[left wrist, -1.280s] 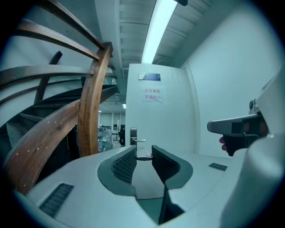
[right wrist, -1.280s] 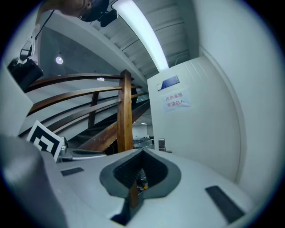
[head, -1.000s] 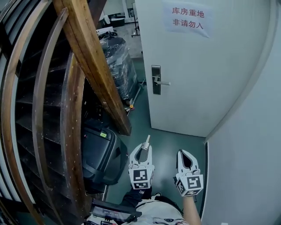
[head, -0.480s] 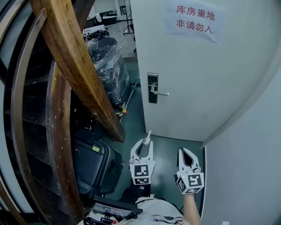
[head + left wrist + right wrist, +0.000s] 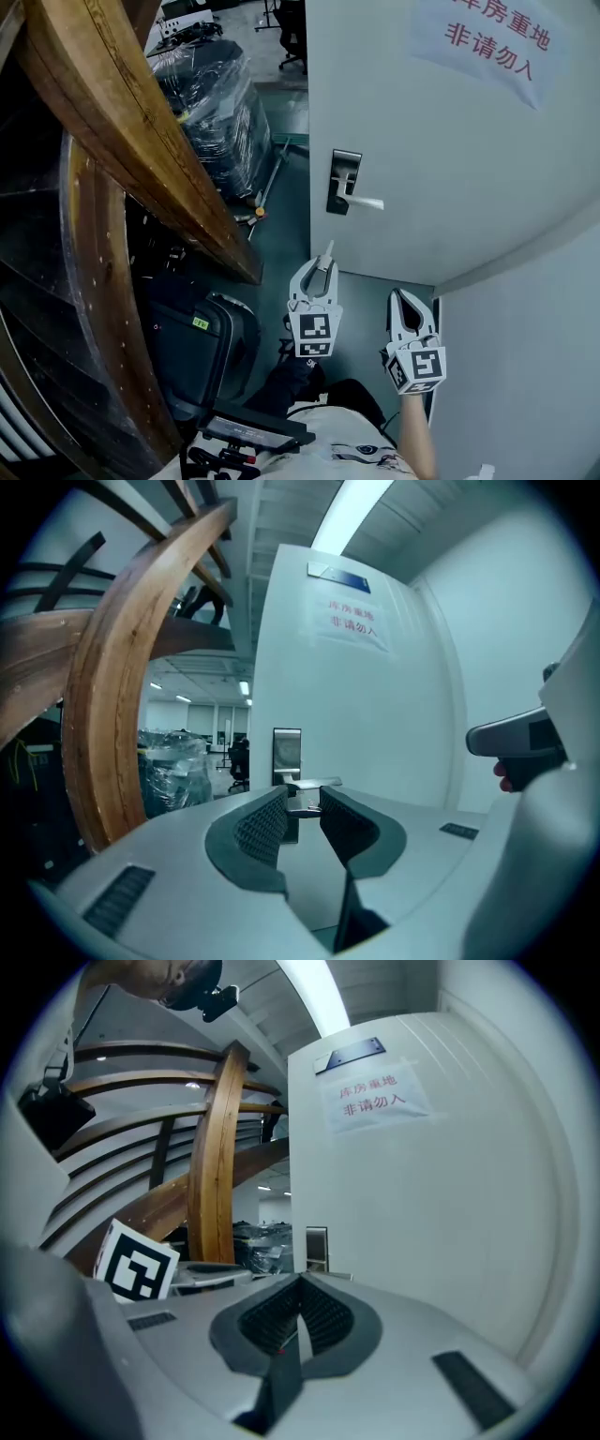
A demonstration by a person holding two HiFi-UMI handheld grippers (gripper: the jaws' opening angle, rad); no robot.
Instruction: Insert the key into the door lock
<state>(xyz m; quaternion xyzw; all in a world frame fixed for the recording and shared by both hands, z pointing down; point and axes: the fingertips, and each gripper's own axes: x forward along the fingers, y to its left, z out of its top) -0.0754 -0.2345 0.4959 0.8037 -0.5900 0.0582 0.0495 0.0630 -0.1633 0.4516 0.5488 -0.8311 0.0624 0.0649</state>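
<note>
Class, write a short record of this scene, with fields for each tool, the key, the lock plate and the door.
left tool: shut on the key, which points towards the door
right tool: shut, empty
lock plate: on the door, with a lever handle; key not yet inserted
door: white, paper sign near the top
gap: both tools short of the door
</note>
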